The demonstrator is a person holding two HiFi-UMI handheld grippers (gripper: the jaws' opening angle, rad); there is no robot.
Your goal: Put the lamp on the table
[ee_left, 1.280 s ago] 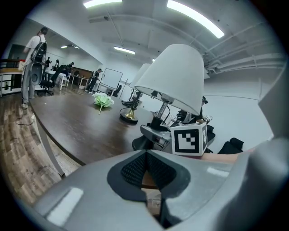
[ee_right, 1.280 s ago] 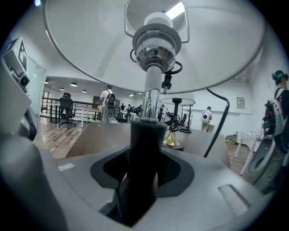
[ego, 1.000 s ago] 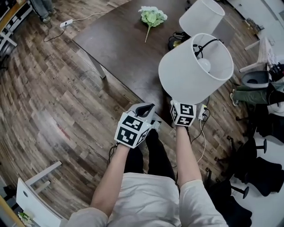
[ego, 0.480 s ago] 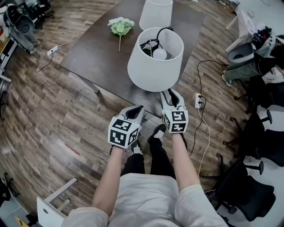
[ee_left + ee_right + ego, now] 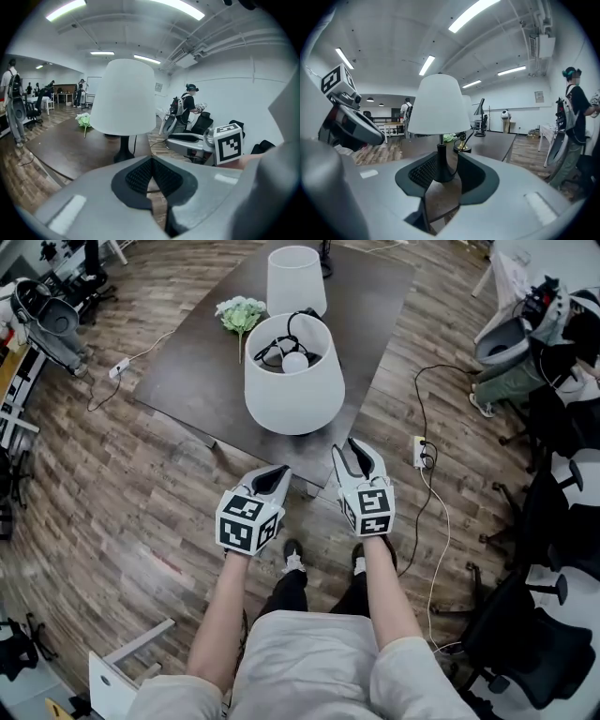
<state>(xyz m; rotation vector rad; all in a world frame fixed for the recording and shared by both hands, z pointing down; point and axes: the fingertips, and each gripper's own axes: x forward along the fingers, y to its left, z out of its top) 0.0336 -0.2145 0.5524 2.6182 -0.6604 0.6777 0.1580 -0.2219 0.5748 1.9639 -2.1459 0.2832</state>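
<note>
The white-shaded lamp (image 5: 293, 390) stands upright on the dark table (image 5: 187, 362) near its front edge, bulb and cord showing inside the shade. My right gripper (image 5: 356, 448) is just off that edge, apart from the lamp. Its jaws are open and have just been closing a little, with nothing between them. The right gripper view (image 5: 447, 161) shows the lamp (image 5: 439, 105) beyond the fingertips. My left gripper (image 5: 277, 472) hangs shut and empty to the left, and its own view (image 5: 151, 161) also faces the lamp (image 5: 123, 96).
A second white lamp (image 5: 296, 277) and a green-white flower bunch (image 5: 240, 313) sit farther back on the table. A power strip with cables (image 5: 419, 454) lies on the wooden floor to the right. Office chairs (image 5: 553, 521) and bags crowd the right side.
The lamp came down from tilted in the air on my right gripper to standing on the table. The right gripper let go and drew back; both hands rose slightly.
</note>
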